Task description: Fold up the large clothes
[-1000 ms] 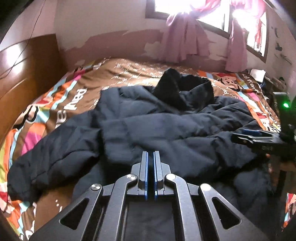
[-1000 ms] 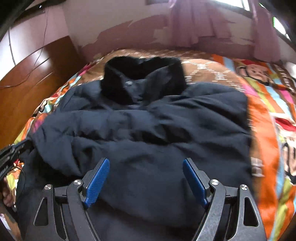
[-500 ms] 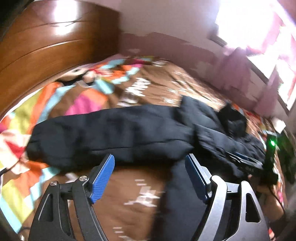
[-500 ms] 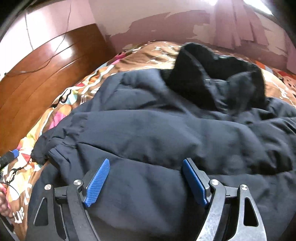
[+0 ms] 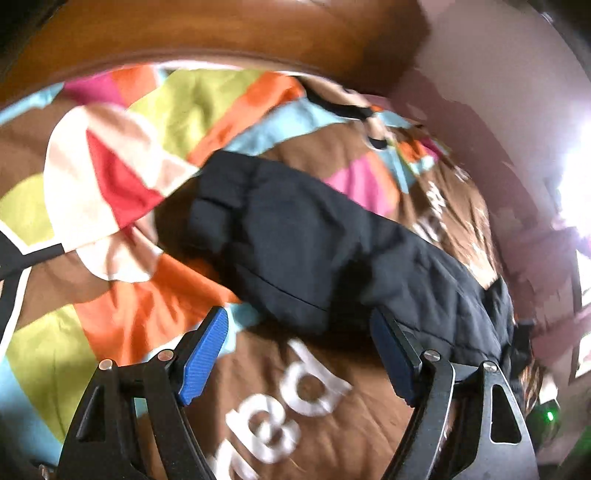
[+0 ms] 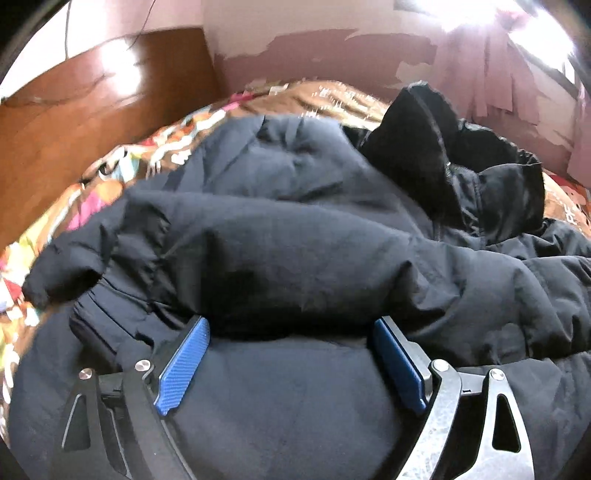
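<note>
Garment: a bulky dark navy padded jacket (image 6: 295,251) lies crumpled on the bed; its black fleecy collar (image 6: 417,147) stands up at the far side; puffed folds pile across its middle
Sleeve: one long padded navy sleeve (image 5: 295,236) stretches flat over the bedspread toward the headboard, its cuff end farthest from the jacket's body
Bedding: a brown quilted bedspread with bright orange, green, pink and blue cartoon patches (image 5: 147,302) covers the bed; large white letters show just below the sleeve
Headboard: a glossy curved brown wooden headboard (image 5: 221,33) runs along the far edge in the left wrist view
Left gripper (image 5: 299,354): blue-padded jaws spread wide; nothing between them; it hangs above bare bedspread just beside the sleeve
Right gripper (image 6: 291,354): jaws opening; jacket fabric bulges between the blue pads, which do not pinch it
Room: peeling pink wall (image 6: 325,51); pink curtains (image 6: 491,77) at a bright window
</note>
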The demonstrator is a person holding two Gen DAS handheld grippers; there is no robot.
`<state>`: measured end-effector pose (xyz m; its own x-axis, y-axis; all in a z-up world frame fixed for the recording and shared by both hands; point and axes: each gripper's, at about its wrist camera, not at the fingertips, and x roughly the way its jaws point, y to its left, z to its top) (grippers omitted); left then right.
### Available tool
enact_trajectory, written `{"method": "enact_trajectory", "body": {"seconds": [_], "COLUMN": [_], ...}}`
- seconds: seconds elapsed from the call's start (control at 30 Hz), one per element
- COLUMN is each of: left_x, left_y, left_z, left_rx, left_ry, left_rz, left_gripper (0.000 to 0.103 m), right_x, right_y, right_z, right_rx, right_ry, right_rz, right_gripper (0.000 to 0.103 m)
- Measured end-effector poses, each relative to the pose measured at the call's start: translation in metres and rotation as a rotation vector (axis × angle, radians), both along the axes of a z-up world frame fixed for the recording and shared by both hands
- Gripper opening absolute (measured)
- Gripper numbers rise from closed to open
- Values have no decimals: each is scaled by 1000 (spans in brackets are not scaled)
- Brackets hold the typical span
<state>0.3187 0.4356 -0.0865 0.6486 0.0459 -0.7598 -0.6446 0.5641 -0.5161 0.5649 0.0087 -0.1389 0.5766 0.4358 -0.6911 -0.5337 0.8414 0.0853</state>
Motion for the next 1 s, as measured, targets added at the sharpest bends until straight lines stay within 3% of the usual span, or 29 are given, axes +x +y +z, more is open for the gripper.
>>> {"method": "enact_trajectory", "body": {"seconds": [0.17, 0.33, 0.5, 0.63, 0.7, 0.8, 0.83, 0.87, 1.0], "left_x": [5, 18, 32, 29, 26, 27, 27, 26, 23], "left_y": [15, 20, 22, 36, 43, 45, 45, 45, 44], "left_z": [-16, -28, -44, -64, -67, -63, -61, -60, -62], "left_rx": [-64, -154, -235, -267, -296, -270, -246, -234, -189], "left_ry": [15, -19, -1, 82, 66, 58, 60, 63, 106], "left_rz": [21, 13, 18, 134, 193, 215, 219, 222, 224], "left_gripper": [74, 74, 74, 74, 74, 73, 66, 50, 27], "right_x": [-4, -8, -11, -11, -10, -6, -6, -6, -9], "right_y": [11, 51, 81, 87, 87, 96, 98, 98, 98], "right_z": [26, 45, 28, 19, 21, 16, 14, 12, 8], "right_rx": [87, 60, 2, -43, -61, -111, -123, -132, -128], "right_ry": [-32, -82, -64, -74, -84, -77, -77, -79, -87], "right_rz": [24, 87, 117, 106, 79, 67, 67, 65, 57], "right_gripper": [89, 89, 90, 90, 90, 91, 91, 92, 95]}}
